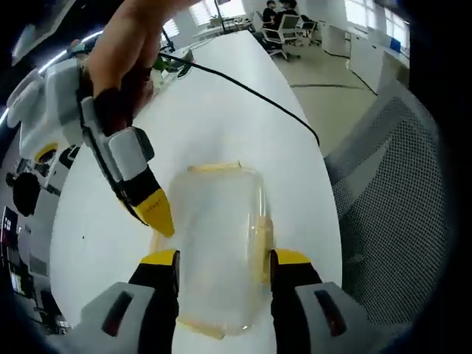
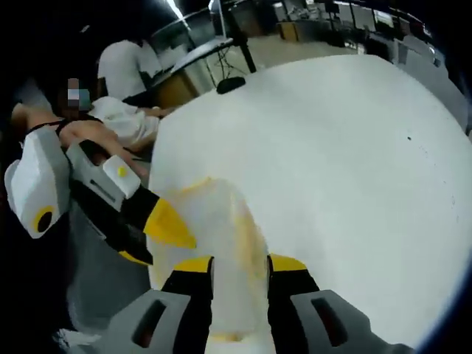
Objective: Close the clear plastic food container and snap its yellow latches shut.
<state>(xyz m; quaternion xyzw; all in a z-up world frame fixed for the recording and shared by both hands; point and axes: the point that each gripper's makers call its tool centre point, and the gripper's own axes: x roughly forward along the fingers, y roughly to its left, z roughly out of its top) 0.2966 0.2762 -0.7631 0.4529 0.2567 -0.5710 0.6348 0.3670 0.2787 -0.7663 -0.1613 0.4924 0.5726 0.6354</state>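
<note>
**Both hand-held grippers at the container, latching stage**

The clear plastic food container lies on the white worktop, near its edge, with its lid apparently already down. A yellow latch shows along the far end and another along one long side; whether either is snapped home cannot be told.

In the left gripper view, the left hand-held gripper stands with its jaws apart, straddling the container's near part. The right hand-held gripper enters from the left, its yellow tip at the container's side; its jaws look spread in the right gripper view, holding nothing.

The step in hand appears to be the latching. The next move would likely call for one gripper to steady the box while the other presses a latch flat against the wall.

The left gripper view adds a black cable, a mesh chair and the hand holding the right gripper. The right gripper view shows the left hand-held gripper from the side, and a seated person beyond the worktop, with the container blurred.
</note>
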